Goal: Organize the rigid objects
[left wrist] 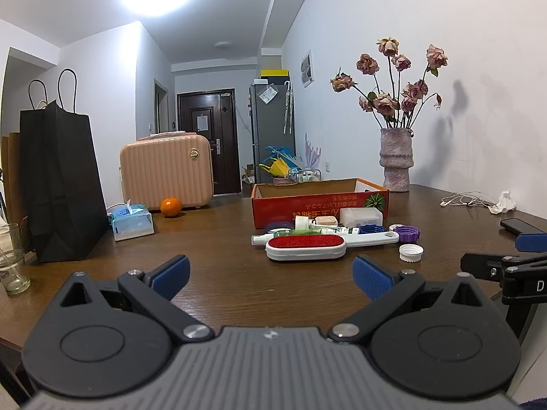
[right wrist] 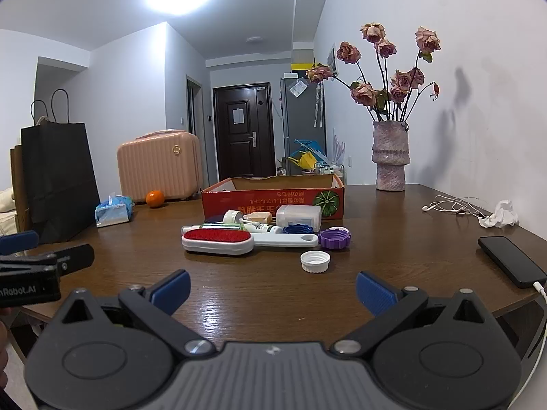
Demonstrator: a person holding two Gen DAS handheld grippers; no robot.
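Two handheld grippers hover low over a dark wooden table (right wrist: 259, 294), side by side, both facing a small heap of household items. The left gripper (left wrist: 271, 275) has its jaws spread wide with nothing between them; the right gripper (right wrist: 273, 288) likewise has its jaws released and empty. Just ahead lies a lint brush (right wrist: 218, 239) with a red pad and a white handle, and behind it a huddle of small bottles and tubes that overlap one another — their labels are too small to read. Near the brush sit a white bottle cap (right wrist: 315, 261), a purple cap (right wrist: 335, 238) and a blue cap (right wrist: 298, 229), the blue one partly hidden behind the brush handle. A white plastic container (right wrist: 298, 217) stands against a red cardboard box (right wrist: 273, 200); the box is open at the top, but from this low angle its inside is hidden, so whether it holds anything cannot be told. Farther back stand a vase of dried roses (right wrist: 390, 160), a black paper bag (left wrist: 61, 184), a tissue pack (left wrist: 131, 220), an orange (left wrist: 170, 207) and a pink case (left wrist: 166, 171). A black phone (right wrist: 509, 259) is cut off at the table's right edge.
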